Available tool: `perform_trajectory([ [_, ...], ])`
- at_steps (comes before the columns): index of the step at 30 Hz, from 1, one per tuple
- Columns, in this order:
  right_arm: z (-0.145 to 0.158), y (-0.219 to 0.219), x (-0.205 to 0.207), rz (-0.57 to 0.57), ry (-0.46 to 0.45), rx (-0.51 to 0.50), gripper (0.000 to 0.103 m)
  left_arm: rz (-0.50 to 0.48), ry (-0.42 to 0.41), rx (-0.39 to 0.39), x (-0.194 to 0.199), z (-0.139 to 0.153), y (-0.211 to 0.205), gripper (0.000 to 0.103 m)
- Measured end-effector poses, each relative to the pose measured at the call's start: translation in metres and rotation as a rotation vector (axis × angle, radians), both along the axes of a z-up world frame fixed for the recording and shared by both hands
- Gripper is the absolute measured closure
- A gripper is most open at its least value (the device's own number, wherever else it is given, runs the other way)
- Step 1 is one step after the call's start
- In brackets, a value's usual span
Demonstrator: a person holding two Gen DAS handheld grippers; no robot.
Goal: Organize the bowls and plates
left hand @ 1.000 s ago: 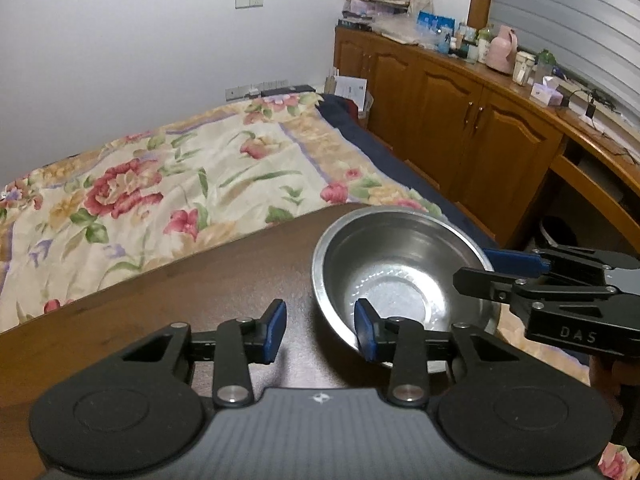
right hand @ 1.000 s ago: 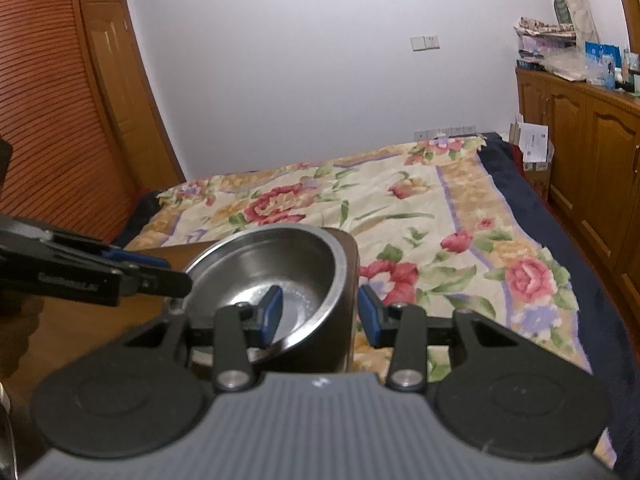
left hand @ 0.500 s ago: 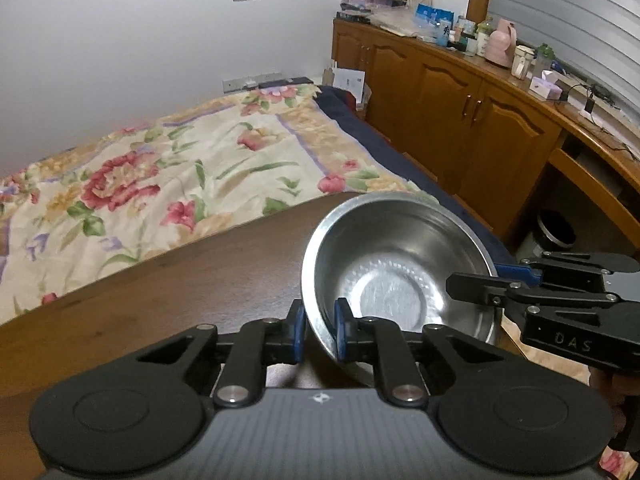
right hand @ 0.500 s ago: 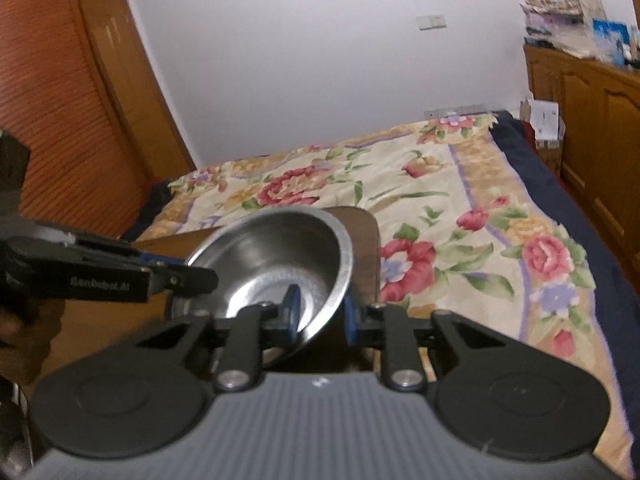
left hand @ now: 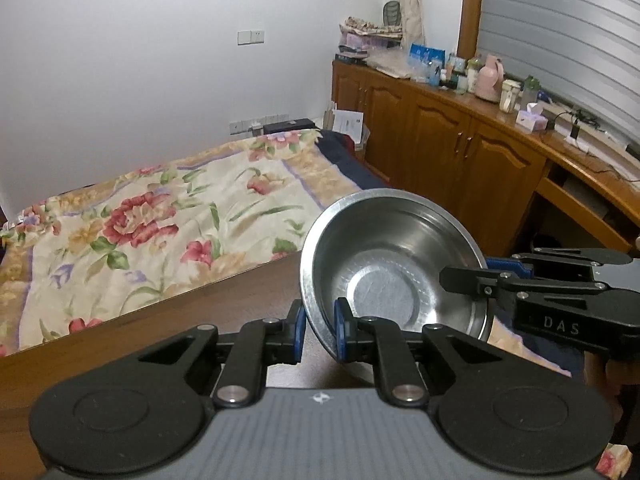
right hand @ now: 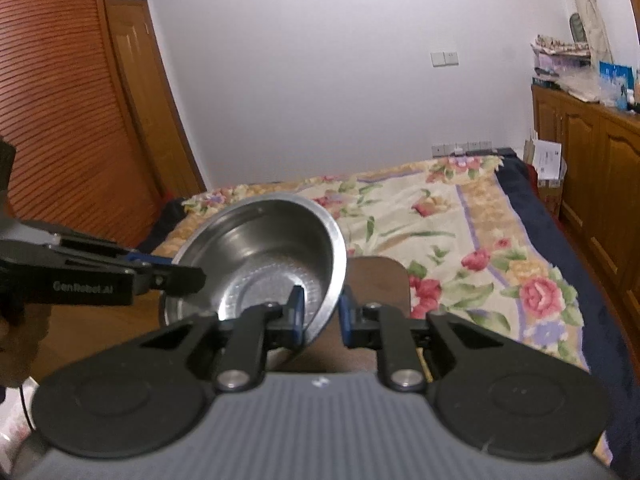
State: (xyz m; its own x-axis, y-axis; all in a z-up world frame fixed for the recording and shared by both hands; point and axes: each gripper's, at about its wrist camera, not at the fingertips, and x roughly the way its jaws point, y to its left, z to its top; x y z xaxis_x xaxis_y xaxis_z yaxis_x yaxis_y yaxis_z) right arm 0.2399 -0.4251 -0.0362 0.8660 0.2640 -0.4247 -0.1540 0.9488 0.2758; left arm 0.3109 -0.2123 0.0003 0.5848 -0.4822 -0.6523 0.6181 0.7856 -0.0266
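A steel bowl (left hand: 384, 280) hangs tilted above the dark wooden table (left hand: 160, 336), held by its rim from two sides. My left gripper (left hand: 319, 324) is shut on the near left rim, one blue pad inside and one outside. In the same view my right gripper (left hand: 472, 276) comes in from the right onto the opposite rim. In the right wrist view the bowl (right hand: 260, 264) fills the centre. There the right gripper (right hand: 320, 312) has the rim between its pads, its jaws still closing on it. The left gripper (right hand: 188, 274) reaches in from the left.
Beyond the table edge (right hand: 380, 280) lies a bed with a floral cover (left hand: 160, 220). Wooden cabinets (left hand: 460, 152) with bottles and boxes on top line the right wall. A slatted wooden wardrobe (right hand: 60, 120) stands at the left. A hand (right hand: 16, 340) holds the left gripper.
Both grippers went from open around the bowl's rim to shut on it. They have since risen, and the bowl has come up off the table and tilted.
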Motion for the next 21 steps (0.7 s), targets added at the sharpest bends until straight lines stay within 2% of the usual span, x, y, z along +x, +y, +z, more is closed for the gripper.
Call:
perform_trajectory([
  [21, 0.063, 0.038, -0.058, 0.027, -0.132, -0.062, 0.085, 0.031, -0.132, -0.058, -0.092, 0.072, 0.064, 0.085],
])
